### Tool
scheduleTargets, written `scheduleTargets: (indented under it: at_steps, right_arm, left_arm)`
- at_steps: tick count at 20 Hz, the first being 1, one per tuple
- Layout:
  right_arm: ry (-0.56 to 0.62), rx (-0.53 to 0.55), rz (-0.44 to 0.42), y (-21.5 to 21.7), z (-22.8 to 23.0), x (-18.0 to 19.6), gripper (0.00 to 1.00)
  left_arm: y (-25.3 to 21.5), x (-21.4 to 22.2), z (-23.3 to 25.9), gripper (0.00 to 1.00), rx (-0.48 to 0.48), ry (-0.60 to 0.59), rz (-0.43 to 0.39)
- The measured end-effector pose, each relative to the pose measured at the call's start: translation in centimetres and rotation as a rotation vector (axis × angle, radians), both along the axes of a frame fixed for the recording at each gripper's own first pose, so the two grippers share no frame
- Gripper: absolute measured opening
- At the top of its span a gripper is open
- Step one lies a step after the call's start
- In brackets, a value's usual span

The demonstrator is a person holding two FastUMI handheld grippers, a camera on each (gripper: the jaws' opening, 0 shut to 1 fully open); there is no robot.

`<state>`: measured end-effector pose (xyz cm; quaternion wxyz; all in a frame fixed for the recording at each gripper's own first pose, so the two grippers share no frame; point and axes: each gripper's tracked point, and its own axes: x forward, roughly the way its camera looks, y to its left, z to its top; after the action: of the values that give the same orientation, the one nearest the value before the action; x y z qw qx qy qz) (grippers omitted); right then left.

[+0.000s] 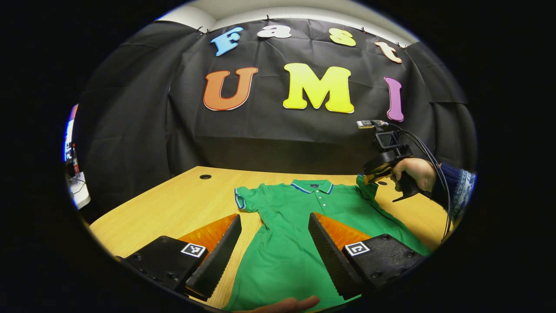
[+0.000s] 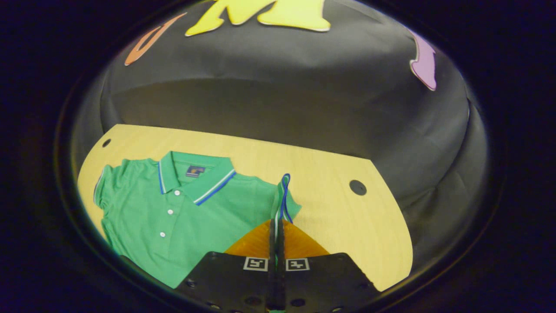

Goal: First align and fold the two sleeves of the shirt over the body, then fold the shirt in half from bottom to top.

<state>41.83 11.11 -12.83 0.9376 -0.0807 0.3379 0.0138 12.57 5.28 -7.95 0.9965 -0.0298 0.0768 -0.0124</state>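
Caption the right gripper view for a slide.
Right gripper shut on the striped cuff of the green polo shirt's right sleeve, lifting it off the wooden table.

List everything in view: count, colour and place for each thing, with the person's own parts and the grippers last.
Polo shirt: one, green, spread flat on the table, collar toward the booth wall.
Sleeves: two, green with blue and white trim; one flat on the table, the other pinched and lifted.
Buttons: three, white, down the placket.
Table: one, light wood, under the shirt.
Cable holes: two, dark, in the tabletop, one beyond the lifted sleeve, one near the far corner.
Booth wall: one, black cloth, behind the table.
Hand: one, holding the right gripper's handle.
Sleeve cuff: one, blue knit, on that arm.
Left gripper: one, open above the shirt body.
Right gripper: one, shut on the lifted sleeve.
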Motion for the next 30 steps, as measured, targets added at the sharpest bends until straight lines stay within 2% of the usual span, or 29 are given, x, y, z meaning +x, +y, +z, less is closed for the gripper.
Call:
scheduleTargets:
  at_steps: [2,4,5,6,8,9,10,11,16,20,21,25,26,27,30]
  right_arm:
    - [0.032,0.056,0.049,3.1,-0.4,-1.0,0.01]
    - [0.013,0.085,0.117,5.4,0.6,-1.7,0.08]
    - [-0.012,0.074,0.135,5.7,1.4,-1.8,0.24]
    - [-0.052,0.066,0.146,5.9,2.4,-2.0,0.28]
    - [-0.125,0.075,0.166,6.4,5.0,-2.7,0.72]
    - [-0.17,0.08,0.162,6.2,6.4,-3.5,0.86]
    - [-0.213,0.082,0.155,5.8,8.1,-4.2,0.88]
    - [-0.261,0.084,0.15,5.4,9.6,-4.9,0.97]
    - [-0.441,0.123,0.125,2.6,16.0,-11.2,0.95]
    - [-0.536,0.121,0.086,-0.5,18.2,-16.3,0.95]
    - [-0.555,0.108,0.079,-1.4,18.3,-17.5,0.97]
    - [-0.562,0.139,0.081,-2.6,16.8,-21.7,0.95]
    - [-0.552,0.152,0.084,-2.8,16.2,-22.5,0.92]
    - [-0.546,0.163,0.083,-3.1,15.7,-23.1,0.95]
    - [-0.54,0.171,0.066,-4.7,14.7,-24.4,0.95]
  left_arm:
    - [0.5,-0.1,-0.1,1.0,0.01,0.002,0.009]
    - [1.2,0.0,0.4,1.0,0.03,-0.002,0.027]
    - [1.8,0.2,0.4,1.0,0.033,-0.001,0.042]
    - [2.2,0.5,0.4,1.0,0.031,0.004,0.048]
    - [3.0,1.4,0.8,1.0,0.029,0.017,0.061]
    - [3.6,1.9,1.2,1.0,0.035,0.014,0.078]
    - [4.1,2.6,2.0,1.0,0.036,0.007,0.09]
    - [4.2,3.3,2.6,1.0,0.033,0.003,0.089]
    - [5.1,7.7,5.9,1.0,0.04,-0.004,0.09]
    - [5.2,12.0,7.4,0.99,0.062,0.029,0.066]
    - [5.2,13.2,7.5,0.99,0.065,0.046,0.061]
    - [5.1,17.3,5.5,0.99,0.041,0.174,0.028]
    - [5.4,18.5,4.8,0.99,0.042,0.208,0.04]
    - [6.0,19.4,3.6,0.99,0.041,0.252,0.059]
    - [7.6,21.0,-0.6,0.98,-0.01,0.398,0.103]
